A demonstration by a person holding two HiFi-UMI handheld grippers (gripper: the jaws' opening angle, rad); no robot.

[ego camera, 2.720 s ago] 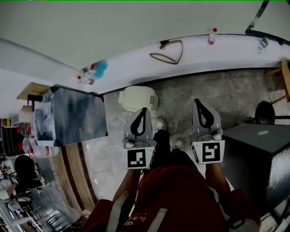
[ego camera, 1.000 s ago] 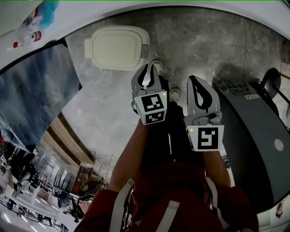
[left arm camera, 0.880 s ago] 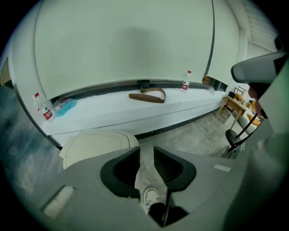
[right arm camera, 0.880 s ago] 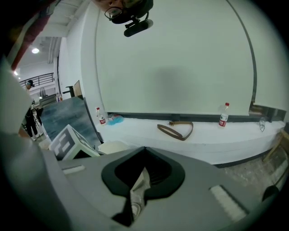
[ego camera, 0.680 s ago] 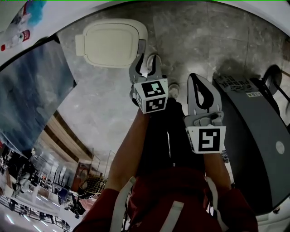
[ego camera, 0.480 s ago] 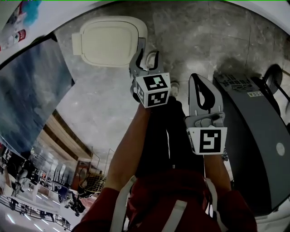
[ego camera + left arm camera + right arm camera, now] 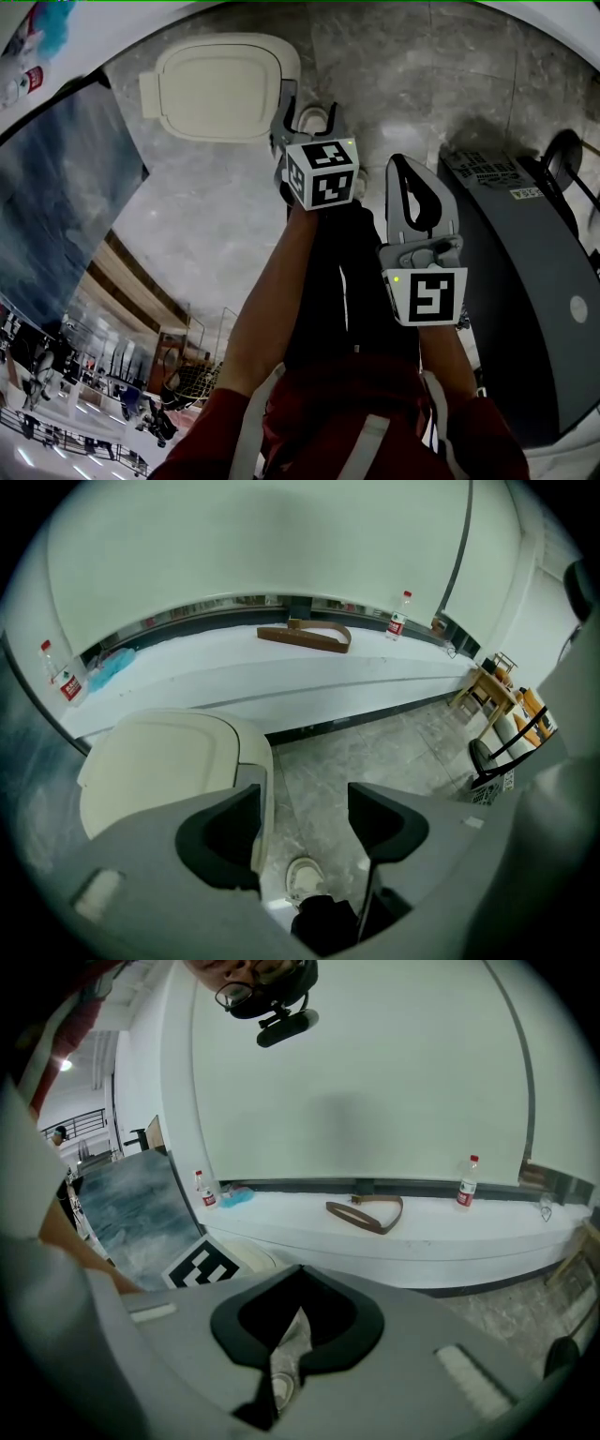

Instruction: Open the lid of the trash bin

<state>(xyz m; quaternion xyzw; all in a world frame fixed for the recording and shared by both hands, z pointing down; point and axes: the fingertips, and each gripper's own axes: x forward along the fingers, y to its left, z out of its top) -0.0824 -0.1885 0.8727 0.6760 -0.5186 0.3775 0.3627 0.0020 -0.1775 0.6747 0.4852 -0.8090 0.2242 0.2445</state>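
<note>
The cream trash bin [image 7: 220,89] stands on the grey floor with its lid [image 7: 159,771] down. My left gripper [image 7: 307,114] hangs low at the bin's right side, and its jaws are opening. In the left gripper view [image 7: 300,822] only floor and a shoe show between the jaws. The bin's right edge runs right beside the left one, and I cannot tell whether they touch. My right gripper [image 7: 407,173] is held back over the person's legs, shut and empty. In the right gripper view [image 7: 300,1279] its tips meet, with the bin lid [image 7: 248,1258] beyond.
A dark grey cabinet [image 7: 534,281] stands close on the right. A blue-grey panel [image 7: 66,187] leans at the left. Behind the bin runs a white ledge [image 7: 281,672] with a brown strap [image 7: 305,635] and bottles [image 7: 397,616]. Wooden chairs [image 7: 497,682] stand far right.
My left gripper has moved forward and down to the bin's right edge, and its jaws have gone from shut to wide apart. The right gripper has sunk slightly.
</note>
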